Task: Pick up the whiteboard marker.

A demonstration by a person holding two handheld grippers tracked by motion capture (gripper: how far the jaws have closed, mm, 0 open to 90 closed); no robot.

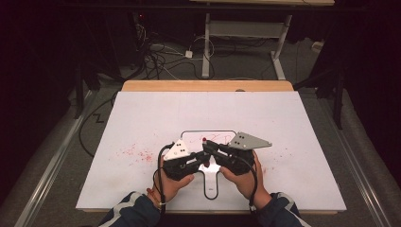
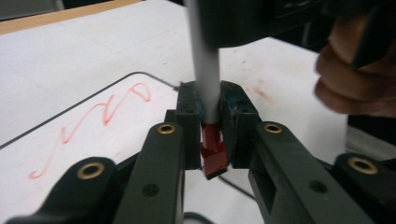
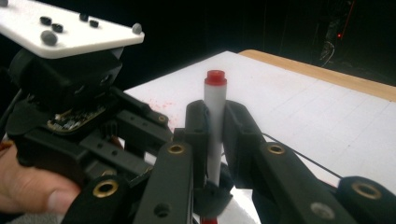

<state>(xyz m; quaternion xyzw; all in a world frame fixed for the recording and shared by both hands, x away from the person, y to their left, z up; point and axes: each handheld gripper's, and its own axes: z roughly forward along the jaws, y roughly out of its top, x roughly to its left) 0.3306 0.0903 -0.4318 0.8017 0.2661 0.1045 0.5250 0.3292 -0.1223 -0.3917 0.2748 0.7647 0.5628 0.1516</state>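
A marker with a pale grey barrel (image 3: 215, 112) and a red cap (image 2: 213, 151) is held between both grippers over a small whiteboard (image 1: 194, 138) that bears a red scribble (image 2: 107, 112). My left gripper (image 2: 212, 126) is shut on the red cap at the marker's lower end. My right gripper (image 3: 215, 135) is shut on the barrel, and the marker's red end plug (image 3: 215, 77) sticks up above its jaws. In the high view the left gripper (image 1: 202, 157) and right gripper (image 1: 209, 148) meet at the marker (image 1: 204, 142), near the table's front edge.
A white sheet (image 1: 142, 118) covers the table, with red specks (image 1: 137, 153) at left. The whiteboard's handle (image 1: 211, 185) points toward the person. A wooden edge (image 1: 208, 86) runs along the far side. Cables (image 1: 161, 56) and desk legs (image 1: 206, 47) lie beyond.
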